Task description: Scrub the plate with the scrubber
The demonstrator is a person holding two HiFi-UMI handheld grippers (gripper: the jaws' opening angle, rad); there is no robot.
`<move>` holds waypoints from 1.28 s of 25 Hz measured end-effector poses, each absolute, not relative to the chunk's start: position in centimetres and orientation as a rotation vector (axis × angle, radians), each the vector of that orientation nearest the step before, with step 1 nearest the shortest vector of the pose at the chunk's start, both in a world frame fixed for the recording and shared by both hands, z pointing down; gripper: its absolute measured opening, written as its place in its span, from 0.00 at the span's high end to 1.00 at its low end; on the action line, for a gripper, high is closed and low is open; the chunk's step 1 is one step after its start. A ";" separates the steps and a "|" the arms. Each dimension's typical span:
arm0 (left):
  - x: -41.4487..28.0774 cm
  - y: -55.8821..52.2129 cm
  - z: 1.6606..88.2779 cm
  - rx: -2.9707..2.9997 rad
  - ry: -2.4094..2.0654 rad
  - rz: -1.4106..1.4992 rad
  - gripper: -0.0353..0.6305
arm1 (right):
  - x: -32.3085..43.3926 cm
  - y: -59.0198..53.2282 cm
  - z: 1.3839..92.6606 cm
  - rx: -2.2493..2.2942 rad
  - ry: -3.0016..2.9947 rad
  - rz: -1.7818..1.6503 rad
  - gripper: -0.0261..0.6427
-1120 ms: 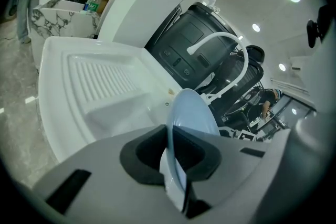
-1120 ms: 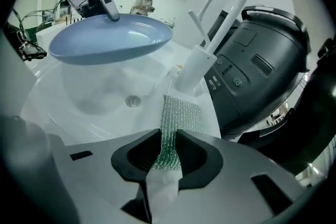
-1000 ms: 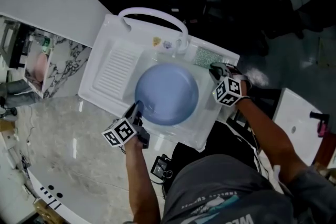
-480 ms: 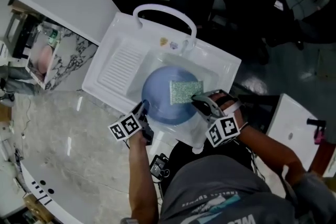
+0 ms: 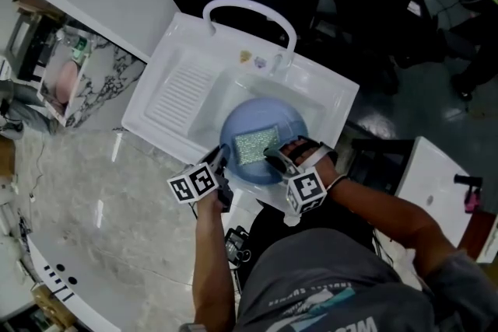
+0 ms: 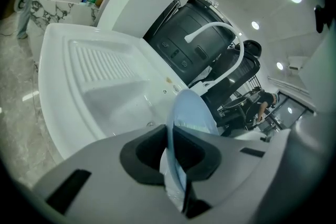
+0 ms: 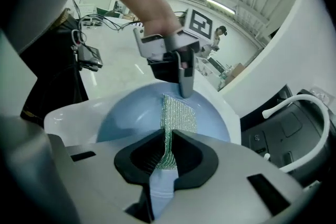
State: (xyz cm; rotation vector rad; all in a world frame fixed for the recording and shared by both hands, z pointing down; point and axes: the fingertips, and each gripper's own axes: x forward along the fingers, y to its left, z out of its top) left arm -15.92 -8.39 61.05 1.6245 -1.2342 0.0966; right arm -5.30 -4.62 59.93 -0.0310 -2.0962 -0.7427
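- Head view: the round pale blue plate sits in the bowl of the white plastic sink unit, which stands on the grey marble bench. The left gripper is at the plate's near left rim. The right gripper lays the flat green mesh scrubber on the plate's face. I judge that the scrubbing step itself is in hand.
- Left gripper view: the jaws are closed on the plate's thin rim, which passes edge-on between them. This grip steadies the plate. The ribbed drain board is open room on the left, and the white arched tap is on the far side.
- Right gripper view: the jaws pinch one edge of the scrubber, and the rest of it lies spread on the blue surface. The left gripper is just beyond the scrubber's far edge. The next move probably calls for short strokes across the face that stop before that gripper and the raised rim, with light downward pressure.
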 end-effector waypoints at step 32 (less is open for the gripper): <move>-15.9 -10.2 60.3 1.630 -1.226 0.039 0.89 | 0.9 -9.4 59.7 0.025 -1.944 -0.620 0.86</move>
